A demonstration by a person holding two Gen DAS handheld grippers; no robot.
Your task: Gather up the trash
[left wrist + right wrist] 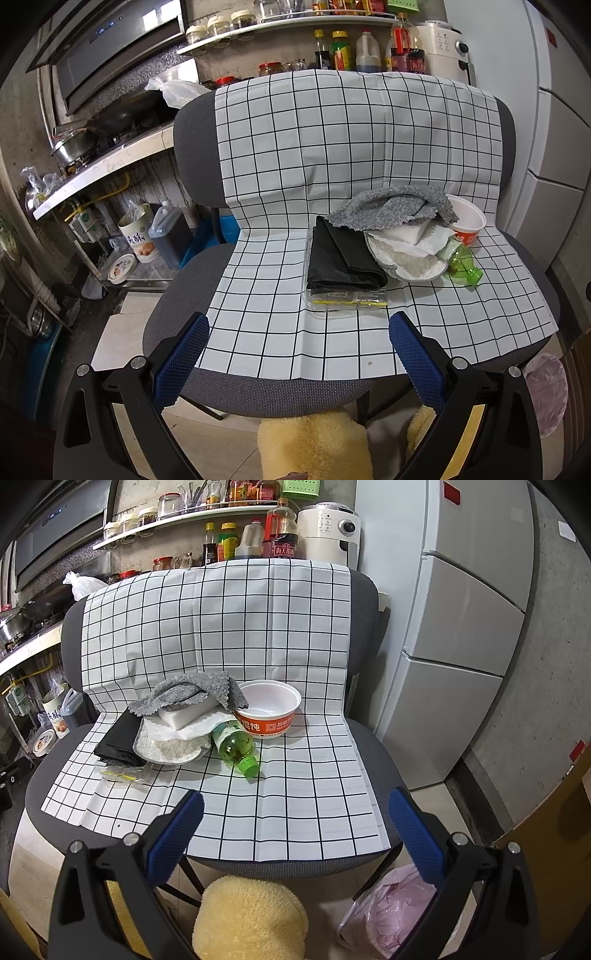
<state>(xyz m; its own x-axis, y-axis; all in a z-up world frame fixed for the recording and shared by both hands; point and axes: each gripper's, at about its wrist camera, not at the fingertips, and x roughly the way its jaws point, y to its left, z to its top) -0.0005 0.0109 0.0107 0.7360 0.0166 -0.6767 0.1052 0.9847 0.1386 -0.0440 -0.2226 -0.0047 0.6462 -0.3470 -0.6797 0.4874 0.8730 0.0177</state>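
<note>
A pile of items lies on a chair seat covered by a white checked cloth [280, 229] [303, 775]. It holds a green plastic bottle [461, 264] [234, 747] on its side, an orange-and-white paper bowl [467, 221] [267, 709], a grey rag [395, 206] [184, 692], white crumpled paper [406, 236] [184, 720], a folded black bag [341, 258] [116, 744] and a clear plastic tray [347, 301] [118, 775]. My left gripper [299, 336] hangs open before the seat's front edge, nothing between its fingers. My right gripper [295, 812] is open too, in front of the bottle.
A pink-lined trash bag [384, 912] [546, 391] sits on the floor at the chair's right front. Yellow fluffy slippers [251, 919] [314, 446] are below the grippers. A fridge [461, 627] stands right, a stove counter [99, 162] left, shelves of bottles [347, 51] behind.
</note>
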